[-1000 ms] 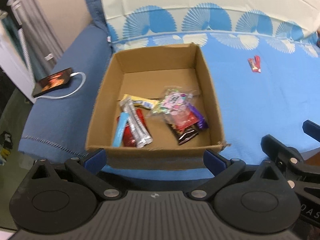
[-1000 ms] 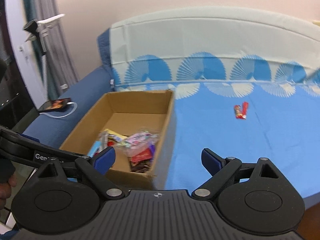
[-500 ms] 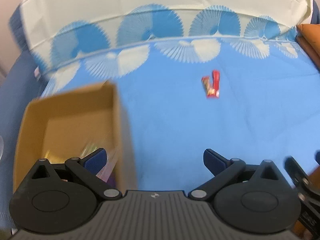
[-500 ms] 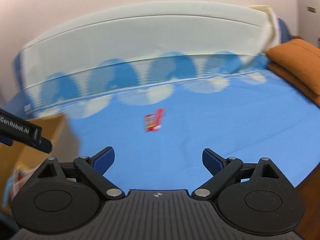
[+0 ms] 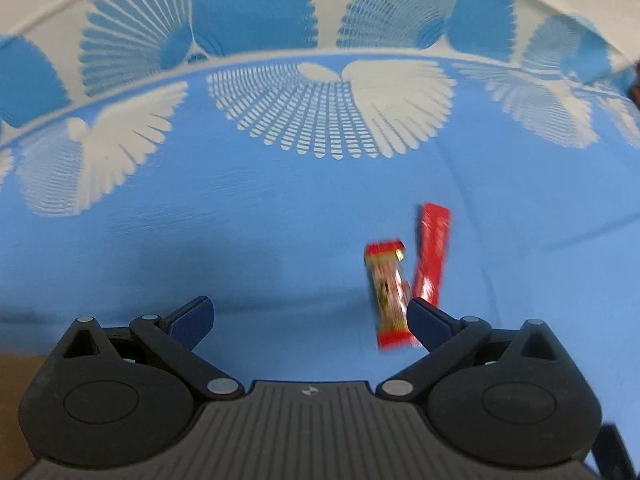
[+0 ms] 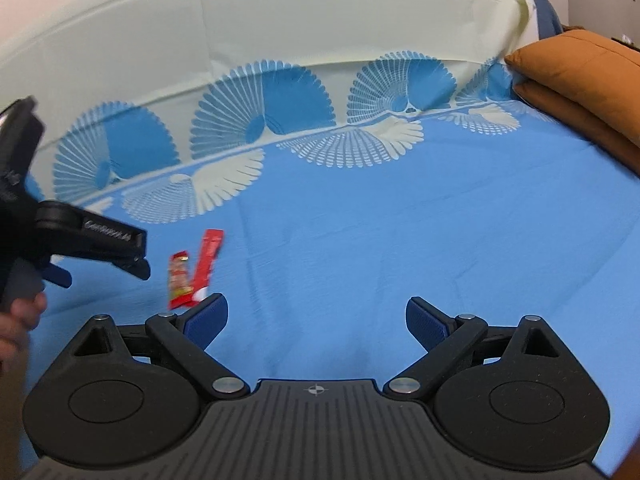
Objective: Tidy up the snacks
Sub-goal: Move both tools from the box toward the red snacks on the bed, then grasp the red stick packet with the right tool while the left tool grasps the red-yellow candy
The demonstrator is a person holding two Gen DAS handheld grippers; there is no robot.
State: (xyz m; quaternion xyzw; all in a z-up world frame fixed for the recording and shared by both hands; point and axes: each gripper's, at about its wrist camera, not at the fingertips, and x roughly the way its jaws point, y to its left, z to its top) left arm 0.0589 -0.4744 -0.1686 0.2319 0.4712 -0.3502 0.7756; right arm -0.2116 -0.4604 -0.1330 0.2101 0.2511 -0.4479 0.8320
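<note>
You are holding the left gripper [image 5: 310, 316] low over the blue bedsheet [image 5: 240, 220], its blue-padded fingers [image 5: 192, 314] spread wide with nothing between them. Two snacks are lying side by side on the sheet just ahead of its right finger: a red-and-yellow snack packet [image 5: 388, 292], blurred, and a plain red snack stick [image 5: 432, 252] beside it, their near ends close together and their far ends angling apart. The packet's near end is sitting right against that finger's tip, though whether they touch is unclear.

You are keeping the right gripper [image 6: 316, 318] spread open too, empty, over bare sheet. From its camera the two snacks are lying just beyond its left finger, and your hand [image 6: 18, 316] is showing at the left edge on the left gripper's handle. An orange pillow [image 6: 580, 76] is resting at the far right.
</note>
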